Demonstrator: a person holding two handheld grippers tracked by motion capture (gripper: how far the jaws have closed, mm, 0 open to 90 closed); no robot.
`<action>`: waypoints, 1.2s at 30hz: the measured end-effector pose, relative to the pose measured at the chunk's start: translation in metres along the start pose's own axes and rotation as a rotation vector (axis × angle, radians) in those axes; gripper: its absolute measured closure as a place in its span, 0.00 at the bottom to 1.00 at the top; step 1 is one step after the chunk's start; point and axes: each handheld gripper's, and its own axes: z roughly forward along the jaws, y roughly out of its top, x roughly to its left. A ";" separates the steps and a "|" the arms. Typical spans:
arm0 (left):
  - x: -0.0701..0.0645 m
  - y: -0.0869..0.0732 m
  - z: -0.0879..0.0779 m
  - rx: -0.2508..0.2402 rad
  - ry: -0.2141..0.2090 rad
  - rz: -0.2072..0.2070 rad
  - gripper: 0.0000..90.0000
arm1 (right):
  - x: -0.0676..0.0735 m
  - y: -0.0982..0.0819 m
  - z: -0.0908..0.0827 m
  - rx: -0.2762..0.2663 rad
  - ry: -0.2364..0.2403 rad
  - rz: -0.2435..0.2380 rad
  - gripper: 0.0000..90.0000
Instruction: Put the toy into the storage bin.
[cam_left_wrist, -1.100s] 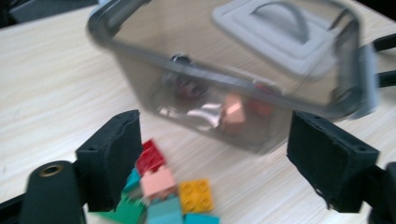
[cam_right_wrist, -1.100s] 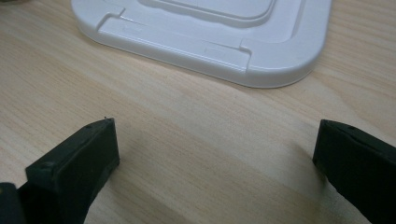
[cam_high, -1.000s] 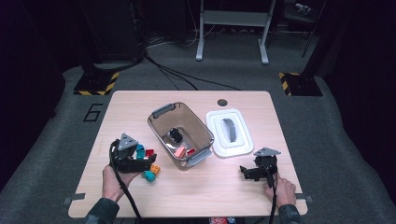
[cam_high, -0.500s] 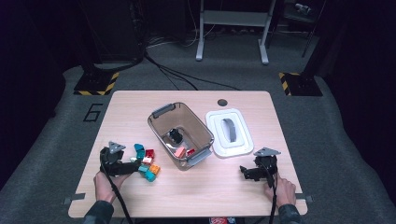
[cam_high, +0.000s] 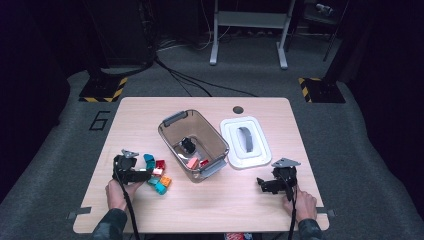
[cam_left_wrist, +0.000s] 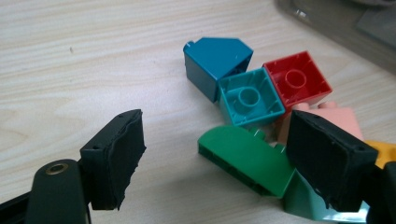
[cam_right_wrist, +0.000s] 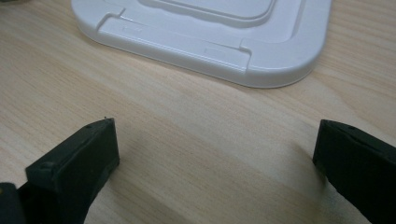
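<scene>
The left claw (cam_left_wrist: 212, 163) stands released, its jaws having just been closing, with the green block (cam_left_wrist: 243, 161) between them, unpressed. That block lies on the counter (cam_high: 210, 210) just left of the clear bin (cam_high: 170, 131), its long axis slanting from the near right jaw toward the left one (underside showing). No lettering reads on it. The right claw (cam_right_wrist: 215, 163) rests released beside the white lid (cam_right_wrist: 261, 60).

A lab or test studio, by every sign — one pale wooden table (cam_high: 250, 210) set alone on grey carpet (cam_high: 65, 165), dark all round. Black-and-yellow hazard-striped bases (cam_high: 102, 92) flank it, cables (cam_high: 190, 80) snake across the floor, a grey metal stand (cam_high: 247, 30) sits behind — and a big "6" (cam_high: 99, 120) is marked beside the table.
</scene>
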 end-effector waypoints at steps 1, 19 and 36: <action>0.001 -0.001 -0.002 0.005 -0.007 0.005 0.24 | 0.000 0.000 0.000 -0.005 0.000 -0.007 0.00; 0.005 0.001 -0.006 0.031 -0.021 0.012 0.42 | 0.000 0.000 0.000 0.000 0.000 0.000 0.00; 0.010 -0.001 -0.003 0.070 -0.041 0.004 0.74 | 0.000 0.000 0.000 -0.001 0.001 -0.002 0.00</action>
